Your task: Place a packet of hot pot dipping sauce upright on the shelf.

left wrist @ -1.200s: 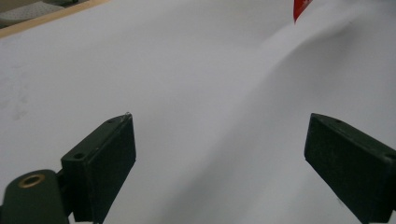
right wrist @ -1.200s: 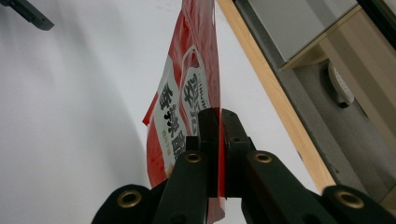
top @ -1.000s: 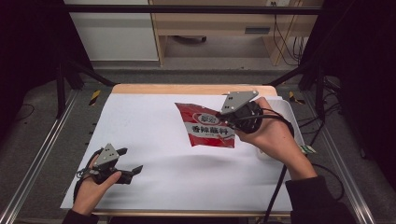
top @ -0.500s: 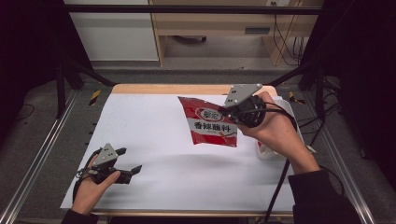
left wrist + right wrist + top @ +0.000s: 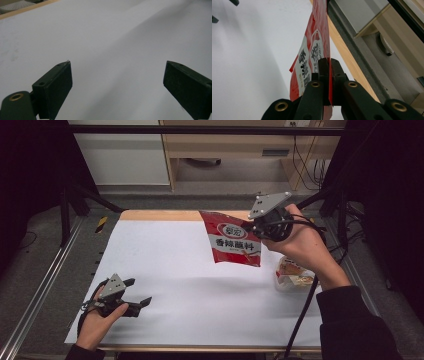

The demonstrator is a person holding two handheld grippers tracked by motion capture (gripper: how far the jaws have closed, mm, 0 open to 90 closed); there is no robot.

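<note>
A red snack bag (image 5: 231, 239) with white label and black characters hangs above the white table sheet (image 5: 170, 270) at the back right. My right gripper (image 5: 256, 231) is shut on the bag's right edge and holds it in the air. In the right gripper view the jaws pinch the thin red bag (image 5: 318, 40) edge-on, at my right gripper (image 5: 329, 65). My left gripper (image 5: 139, 292) rests at the front left of the sheet, jaws wide apart. The left gripper view shows my left gripper (image 5: 117, 75) open over bare white sheet, nothing between its fingers.
A small clear packet of food (image 5: 294, 272) lies on the sheet under my right forearm. The table's wooden back edge (image 5: 160, 215) runs behind the bag. Metal frame rails (image 5: 40, 290) flank the table, and a cabinet stands behind.
My right gripper has lifted the red bag off the sheet and carried it up and toward the back. The left gripper has stayed in place.
</note>
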